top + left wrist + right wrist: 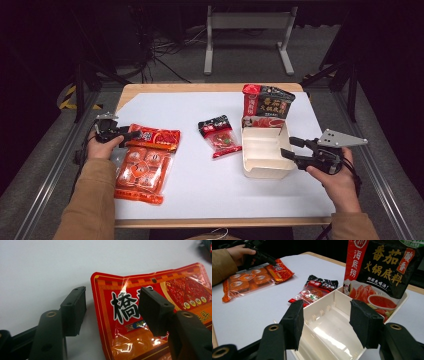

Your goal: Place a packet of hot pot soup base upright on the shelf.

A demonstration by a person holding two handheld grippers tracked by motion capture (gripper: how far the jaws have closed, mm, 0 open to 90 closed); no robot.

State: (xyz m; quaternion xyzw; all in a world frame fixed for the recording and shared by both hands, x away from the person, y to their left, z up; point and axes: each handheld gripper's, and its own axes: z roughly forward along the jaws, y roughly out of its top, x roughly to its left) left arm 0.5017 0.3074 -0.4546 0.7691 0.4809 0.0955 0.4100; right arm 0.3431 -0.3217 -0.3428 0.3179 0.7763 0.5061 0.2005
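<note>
A red sauce packet (155,137) (107,290) lies flat on the white sheet at the left. My left gripper (131,134) (113,311) is open, and its jaws straddle the packet's left edge, one above the print and one over the bare sheet. A white divided box (262,171) (329,302) sits at the right with a tall black-and-red bag (267,104) (382,267) upright in its far end. My right gripper (291,148) (329,325) hovers open at the box's right rim, and the pads press on nothing.
A large orange multi-pack (142,174) (244,280) lies under the red packet's near side. A small red-and-black sachet (220,136) (314,291) rests mid-table, left of the box. Wooden table edges (210,87) frame the sheet. A metal stand (247,22) and cables are on the floor behind.
</note>
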